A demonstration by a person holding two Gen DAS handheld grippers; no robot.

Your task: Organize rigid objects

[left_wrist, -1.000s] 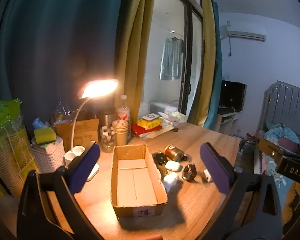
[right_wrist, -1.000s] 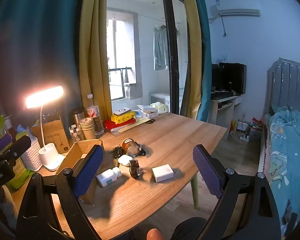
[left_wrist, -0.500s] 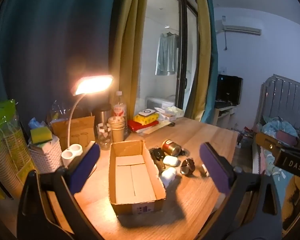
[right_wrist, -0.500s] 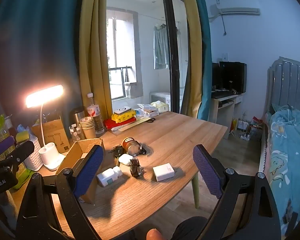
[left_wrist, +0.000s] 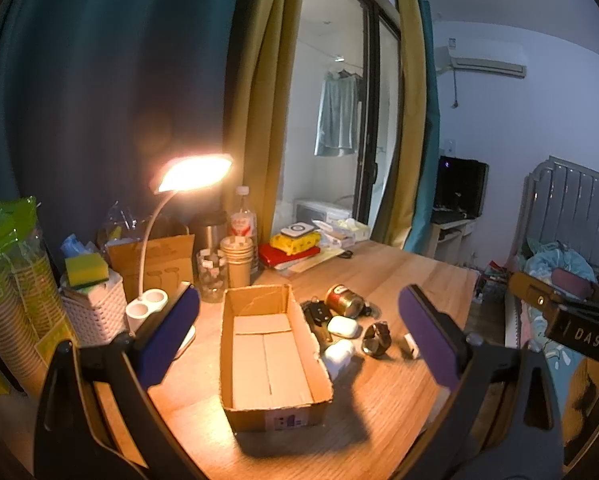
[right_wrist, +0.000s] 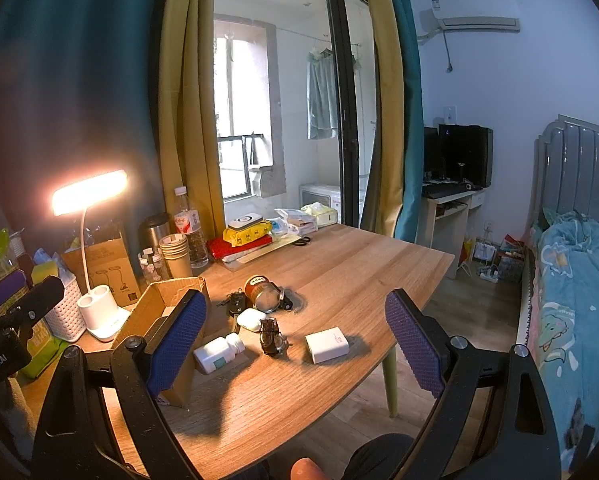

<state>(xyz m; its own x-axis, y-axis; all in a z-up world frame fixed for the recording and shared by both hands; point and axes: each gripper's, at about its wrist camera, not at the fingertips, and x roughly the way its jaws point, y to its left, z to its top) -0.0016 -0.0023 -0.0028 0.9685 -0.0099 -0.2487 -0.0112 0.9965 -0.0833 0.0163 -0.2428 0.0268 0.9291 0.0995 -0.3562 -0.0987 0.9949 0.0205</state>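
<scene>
Nothing is packed yet: the open brown cardboard box (left_wrist: 267, 354) sits empty on the wooden surface (right_wrist: 339, 264). Just right of the box lie a white pill bottle (right_wrist: 218, 353), a white earbud case (right_wrist: 251, 319), a dark wristwatch (right_wrist: 271, 337), a brown tin can (right_wrist: 262, 289) and a white rectangular charger (right_wrist: 326, 345). The left tool (left_wrist: 299, 338) and right tool (right_wrist: 295, 344) both hang released above. Judged next: lower the right tool onto the charger.

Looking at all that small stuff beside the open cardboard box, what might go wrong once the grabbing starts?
1. The tin can lies on its side against the keys; a nudge may roll it across the table.
2. The pill bottle, earbud case and watch sit close together, so the open right hand-held gripper may bump neighbours.
3. The cardboard box looks light and may slide.
</scene>
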